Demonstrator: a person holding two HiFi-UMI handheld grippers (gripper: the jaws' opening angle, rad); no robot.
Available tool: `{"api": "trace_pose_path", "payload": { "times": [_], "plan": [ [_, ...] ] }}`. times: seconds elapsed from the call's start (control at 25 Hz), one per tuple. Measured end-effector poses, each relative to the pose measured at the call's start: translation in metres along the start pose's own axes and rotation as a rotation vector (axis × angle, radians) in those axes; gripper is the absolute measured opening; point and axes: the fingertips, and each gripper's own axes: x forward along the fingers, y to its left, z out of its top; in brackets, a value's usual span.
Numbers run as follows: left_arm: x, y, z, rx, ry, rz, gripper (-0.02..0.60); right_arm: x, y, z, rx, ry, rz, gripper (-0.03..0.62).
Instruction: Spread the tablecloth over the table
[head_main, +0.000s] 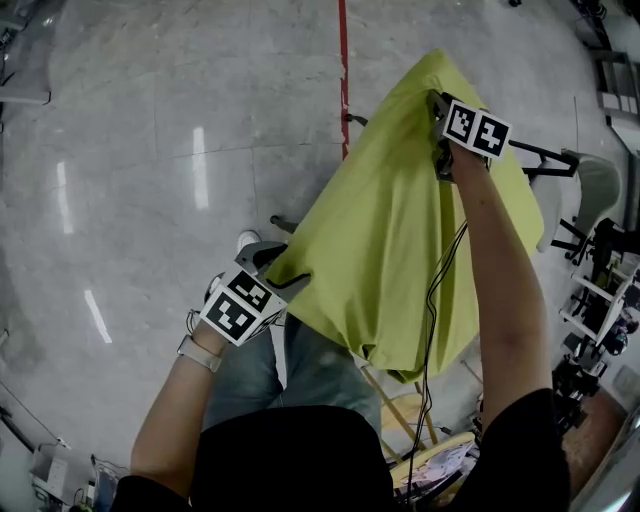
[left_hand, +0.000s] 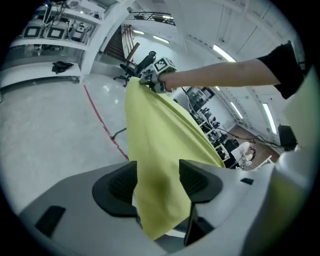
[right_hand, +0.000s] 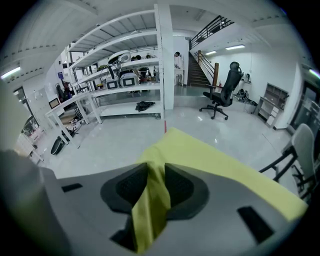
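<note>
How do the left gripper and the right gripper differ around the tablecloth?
The left gripper has jaws wide apart around the tablecloth; the right gripper pinches it tightly. The left gripper is near the body; the right gripper reaches farther out. Both have cloth between their jaws.

The head camera looks steeply down from above. Each gripper camera looks closely along its own jaws. All three share the tablecloth (head_main: 400, 220).

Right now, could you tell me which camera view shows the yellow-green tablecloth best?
The head view: nearly the whole tablecloth shows there, stretched in the air from the left claw to the right claw. The left gripper view shows a foreshortened strip between its jaws; the right gripper view, a pinched fold and one edge.
</note>
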Motion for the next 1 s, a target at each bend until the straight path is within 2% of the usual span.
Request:
{"api": "trace_pose_path", "payload": {
  "times": [0.12, 0.28, 0.56, 0.72, 0.8, 1.0],
  "plan": [
    [0.01, -0.002, -0.027, 0.003, 0.083, 0.025, 0.261, 0.0, 0.0, 0.0, 0.0, 0.023, 0.017, 0.108],
    [0.011, -0.002, -0.041, -0.044, 0.103, 0.031, 0.24, -0.012, 0.006, -0.002, -0.015, 0.017, 0.049, 0.187],
    [-0.006, 0.001, -0.043, -0.09, 0.112, 0.0, 0.106, -0.054, 0.034, -0.01, 0.013, -0.052, 0.143, 0.19],
    [-0.015, 0.004, -0.044, -0.122, 0.117, -0.025, 0.056, -0.087, 0.034, -0.034, 0.05, -0.065, 0.154, 0.19],
    [-0.024, 0.007, -0.047, -0.111, 0.133, -0.019, 0.017, -0.106, 0.028, -0.049, 0.062, -0.061, 0.136, 0.19],
    [-0.045, 0.025, -0.055, -0.01, 0.187, 0.034, 0.017, -0.158, 0.001, -0.108, 0.124, -0.03, 0.058, 0.19]
  ]
}}
